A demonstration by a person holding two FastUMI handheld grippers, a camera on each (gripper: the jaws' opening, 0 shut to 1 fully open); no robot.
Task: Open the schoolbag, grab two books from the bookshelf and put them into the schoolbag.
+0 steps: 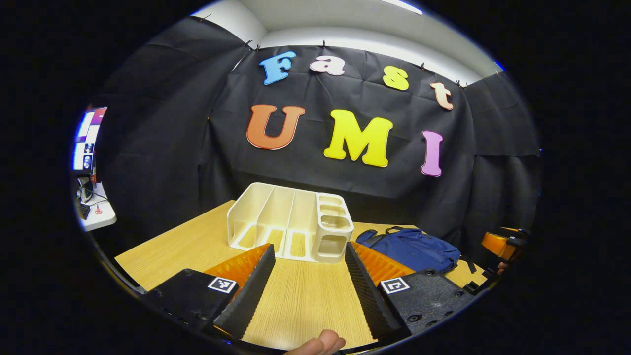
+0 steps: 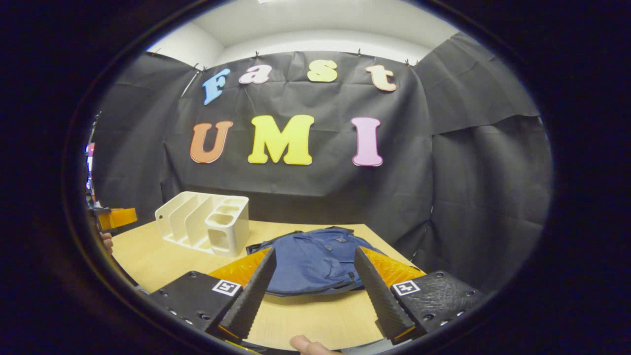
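A white bookshelf (image 1: 291, 227) with upright dividers and small side cubbies stands on the wooden table (image 1: 305, 296); its slots look empty. Right of it lies the blue schoolbag (image 1: 414, 249), flat and seemingly closed. My left gripper (image 1: 309, 246) hovers open above the table, just in front of the shelf, holding nothing. In the right gripper view, my right gripper (image 2: 315, 250) is open just short of the schoolbag (image 2: 315, 261), with the bookshelf (image 2: 204, 222) to the left. The other gripper (image 2: 116, 217) sits at the far left edge.
The table (image 2: 315, 315) ends at black cloth walls behind and to the right. A white side table (image 1: 96, 214) with small items stands far left beyond the table's edge. A person's fingertip (image 1: 320, 342) pokes in at the bottom.
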